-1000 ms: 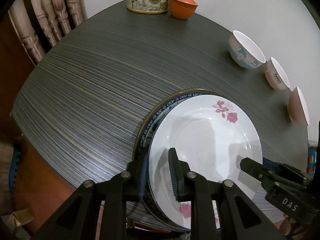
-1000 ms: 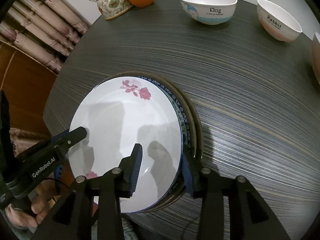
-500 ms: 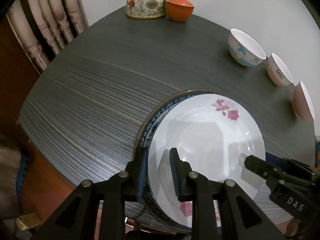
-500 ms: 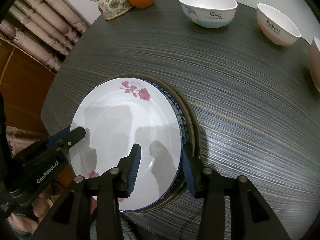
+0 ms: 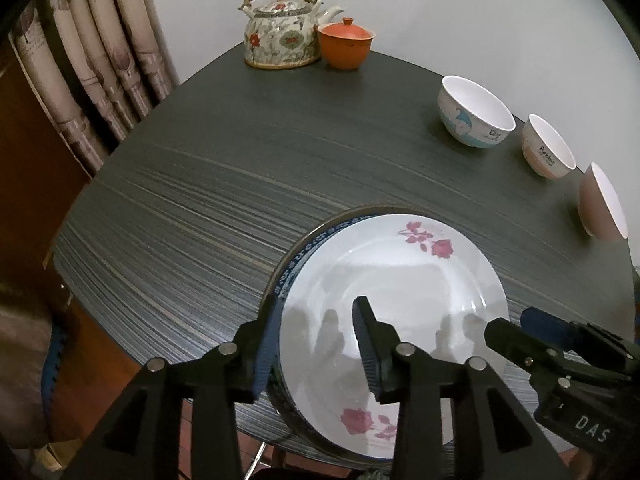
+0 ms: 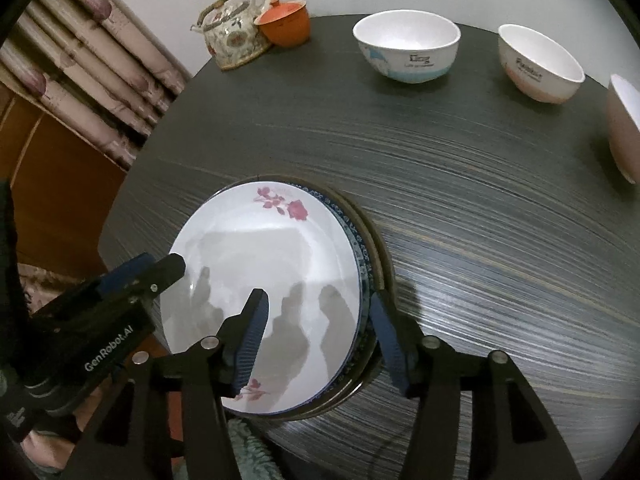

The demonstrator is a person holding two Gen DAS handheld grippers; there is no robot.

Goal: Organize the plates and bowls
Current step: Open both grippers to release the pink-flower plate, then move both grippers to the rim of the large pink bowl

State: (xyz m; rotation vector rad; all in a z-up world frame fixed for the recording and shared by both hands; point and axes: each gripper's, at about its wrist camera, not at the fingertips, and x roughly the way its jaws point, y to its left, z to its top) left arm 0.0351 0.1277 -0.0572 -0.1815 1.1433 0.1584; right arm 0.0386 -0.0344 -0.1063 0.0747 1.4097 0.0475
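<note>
A white plate (image 5: pixel 392 280) (image 6: pixel 272 264) with red roses tops a stack on a blue-patterned plate (image 5: pixel 304 252) (image 6: pixel 362 256) and a brown-rimmed plate (image 6: pixel 378 248). The stack rests at the near edge of the dark table (image 5: pixel 240 160). My left gripper (image 5: pixel 316 308) is open astride the stack's left rim, its fingers apart from the plates. On the opposite rim my right gripper (image 6: pixel 318 300) is open, one finger over the white plate and one outside the stack. Three bowls stand at the far right: a blue-and-white one (image 5: pixel 474 114) (image 6: pixel 406 46), a pinkish one (image 5: pixel 548 148) (image 6: pixel 540 64) and a brown-pink one (image 5: pixel 600 200) (image 6: pixel 622 128).
A flowered teapot (image 5: pixel 280 32) and an orange lidded cup (image 5: pixel 346 44) stand at the table's far edge by the wall. A curtain (image 5: pixel 100 40) and brown wooden furniture lie off the left side. Bare table spreads between the stack and the bowls.
Both grippers' fingers have spread wider around the stack's rim. Both cameras have tilted up and drawn back a little, showing more wall. The plates have stayed put.
</note>
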